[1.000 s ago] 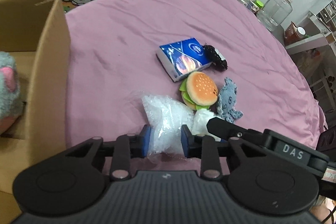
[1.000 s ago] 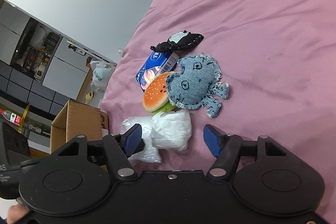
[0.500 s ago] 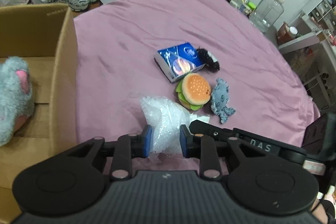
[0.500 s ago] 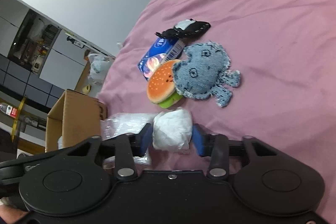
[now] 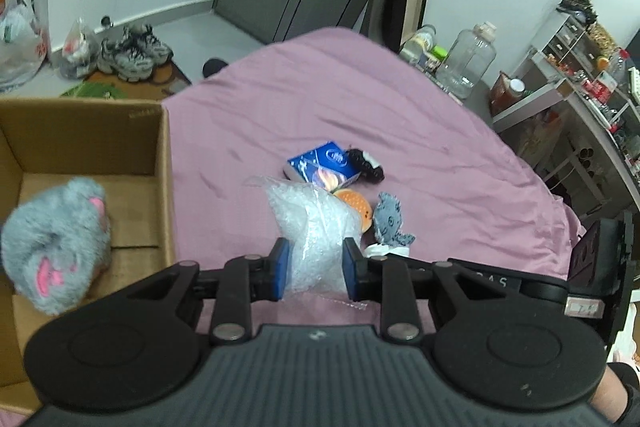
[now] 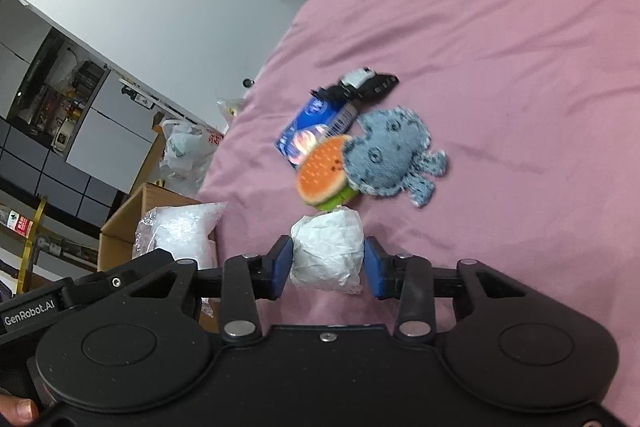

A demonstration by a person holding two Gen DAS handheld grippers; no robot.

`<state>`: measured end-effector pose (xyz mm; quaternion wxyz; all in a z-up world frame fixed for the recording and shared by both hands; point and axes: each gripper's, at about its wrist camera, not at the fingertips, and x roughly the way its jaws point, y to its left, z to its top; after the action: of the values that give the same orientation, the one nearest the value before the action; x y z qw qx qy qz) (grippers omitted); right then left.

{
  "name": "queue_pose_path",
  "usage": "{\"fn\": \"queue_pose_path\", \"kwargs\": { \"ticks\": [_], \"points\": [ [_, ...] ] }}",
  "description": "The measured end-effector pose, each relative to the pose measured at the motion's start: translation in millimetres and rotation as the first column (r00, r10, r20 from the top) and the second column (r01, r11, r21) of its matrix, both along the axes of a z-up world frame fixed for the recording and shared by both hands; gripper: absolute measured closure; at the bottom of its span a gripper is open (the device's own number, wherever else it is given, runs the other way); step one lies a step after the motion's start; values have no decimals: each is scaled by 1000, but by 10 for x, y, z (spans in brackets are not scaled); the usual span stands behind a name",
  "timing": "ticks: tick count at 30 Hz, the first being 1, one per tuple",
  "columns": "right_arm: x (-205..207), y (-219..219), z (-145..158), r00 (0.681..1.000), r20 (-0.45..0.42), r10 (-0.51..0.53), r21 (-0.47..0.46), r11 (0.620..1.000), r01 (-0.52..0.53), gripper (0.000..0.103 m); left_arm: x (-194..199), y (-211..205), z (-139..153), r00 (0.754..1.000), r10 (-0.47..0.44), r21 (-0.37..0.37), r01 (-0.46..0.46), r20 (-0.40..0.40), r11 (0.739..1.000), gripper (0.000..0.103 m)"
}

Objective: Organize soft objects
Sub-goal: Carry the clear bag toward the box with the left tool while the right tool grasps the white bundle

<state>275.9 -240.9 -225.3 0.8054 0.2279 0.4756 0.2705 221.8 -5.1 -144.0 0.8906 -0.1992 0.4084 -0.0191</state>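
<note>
Left wrist view, from the left edge: an open cardboard box [image 5: 164, 163] sits against the pink bedsheet [image 5: 400, 131], and a fluffy grey plush with pink patches [image 5: 56, 239] lies inside it, low against the near wall. To its right, the left gripper [image 5: 314, 273] has its blue pads pressed narrow on a crinkled clear plastic bag [image 5: 308, 223] — the bag is pinched at its lower part and stands up between the fingers, clear of the sheet. Beyond it, farther out on the bed, lie a blue tissue pack [image 5: 320, 165], a small black item [image 5: 366, 165] touching the pack's right end, an orange burger plush [image 5: 356, 205] half hidden behind the bag, and a grey-blue denim doll [image 5: 390, 221] just right of the burger. Right wrist view: the same bag [image 6: 180, 231] shows at the left, in front of the box [image 6: 132, 223]. In the middle, the right gripper [image 6: 328, 263] is clamped on a white crumpled bundle [image 6: 328, 251]; its jaws have just been closing, and both pads now press the bundle's sides — it sits just near of the burger plush [image 6: 322, 171], which overlaps the tissue pack [image 6: 316, 123] and the denim doll [image 6: 390, 157] to the right.
</note>
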Motion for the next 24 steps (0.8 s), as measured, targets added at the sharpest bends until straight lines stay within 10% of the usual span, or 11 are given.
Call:
{"fn": "queue_pose_path", "kwargs": {
  "ticks": [24],
  "points": [
    [-513, 676, 708, 981, 192, 28, -73, 997, -14, 65, -575, 560, 268, 988, 113, 23, -116, 105, 993, 76]
  ]
}}
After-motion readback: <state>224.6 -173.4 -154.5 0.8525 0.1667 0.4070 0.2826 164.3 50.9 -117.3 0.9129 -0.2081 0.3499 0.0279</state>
